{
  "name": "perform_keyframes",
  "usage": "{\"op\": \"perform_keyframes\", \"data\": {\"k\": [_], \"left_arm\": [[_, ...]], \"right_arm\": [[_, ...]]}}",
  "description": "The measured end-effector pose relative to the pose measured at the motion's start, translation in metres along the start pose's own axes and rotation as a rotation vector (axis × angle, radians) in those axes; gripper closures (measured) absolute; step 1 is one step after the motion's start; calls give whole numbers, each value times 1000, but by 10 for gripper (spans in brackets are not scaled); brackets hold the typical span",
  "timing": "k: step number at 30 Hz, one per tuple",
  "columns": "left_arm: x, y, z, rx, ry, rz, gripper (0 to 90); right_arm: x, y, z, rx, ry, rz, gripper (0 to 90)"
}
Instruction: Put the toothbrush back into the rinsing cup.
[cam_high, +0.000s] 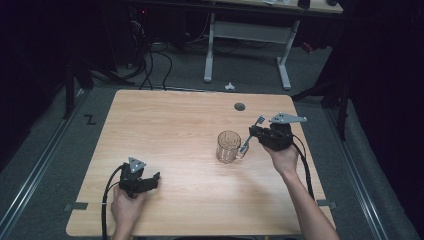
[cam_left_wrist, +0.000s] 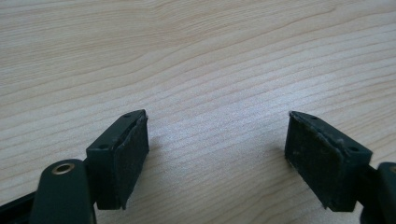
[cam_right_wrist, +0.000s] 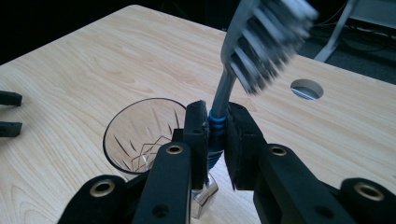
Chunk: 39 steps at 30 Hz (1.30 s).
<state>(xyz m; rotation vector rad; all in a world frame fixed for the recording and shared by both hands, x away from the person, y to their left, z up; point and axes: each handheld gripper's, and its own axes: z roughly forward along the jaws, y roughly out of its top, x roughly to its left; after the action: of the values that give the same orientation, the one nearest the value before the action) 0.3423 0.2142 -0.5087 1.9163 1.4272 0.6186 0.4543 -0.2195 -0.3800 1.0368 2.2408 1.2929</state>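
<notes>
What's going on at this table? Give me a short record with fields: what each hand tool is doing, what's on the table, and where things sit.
right gripper: shut on the toothbrush, bristle end up, beside the glass mug
left gripper: open, nothing between its jaws, low over bare wood
glass mug: upright, looks empty, right of the table's middle
table: light wood, round hole near the far edge
likely next move: the toothbrush may go into the glass mug
</notes>
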Motion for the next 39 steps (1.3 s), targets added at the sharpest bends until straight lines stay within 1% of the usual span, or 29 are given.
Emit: {"op": "perform_keyframes", "data": {"k": [6,13,21,24,28,29,35,39], "left_arm": [[0,0,0,0,0,0,222],[0,0,0,0,0,0,222],[0,0,0,0,0,0,222],[0,0,0,0,0,0,222],[0,0,0,0,0,0,222],[0,0,0,0,0,0,222],[0,0,0,0,0,0,222],[0,0,0,0,0,0,222]], "right_arm": [[1,-3,2,5,-8,-2,803],[6,-4,6,5,-30,-21,806],[8,-5,7,1,-37,-21,806],[10,-6,9,6,-46,-40,806],[12,-7,12,11,-49,-50,806],[13,-8,13,14,-61,-57,806],[16,-9,17,23,-65,-77,806],[17,-10,18,29,-64,-73,806]]}}
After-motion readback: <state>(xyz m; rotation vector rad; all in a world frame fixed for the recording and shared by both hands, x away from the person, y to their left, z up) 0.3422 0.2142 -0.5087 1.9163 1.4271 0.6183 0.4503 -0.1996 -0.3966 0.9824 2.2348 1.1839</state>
